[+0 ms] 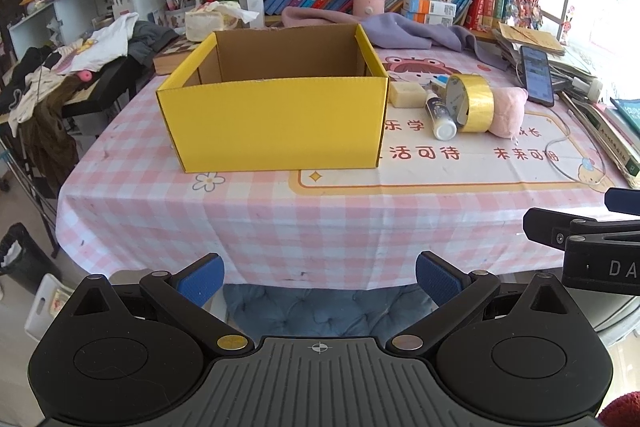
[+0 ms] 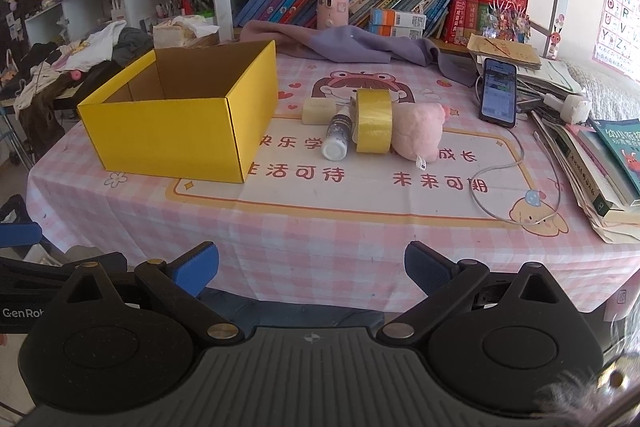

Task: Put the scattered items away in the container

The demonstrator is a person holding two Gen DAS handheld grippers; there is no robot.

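Note:
An open yellow cardboard box stands on the pink checked tablecloth; what shows of its inside is bare. To its right lie a cream soap-like block, a small white bottle, a roll of gold tape and a pink plush toy. My left gripper is open and empty, in front of the table's near edge. My right gripper is open and empty, also before the near edge.
A phone with a white cable lies right of the items. Stacked books line the table's right side. A purple cloth lies at the back before bookshelves. A clothes pile sits at left.

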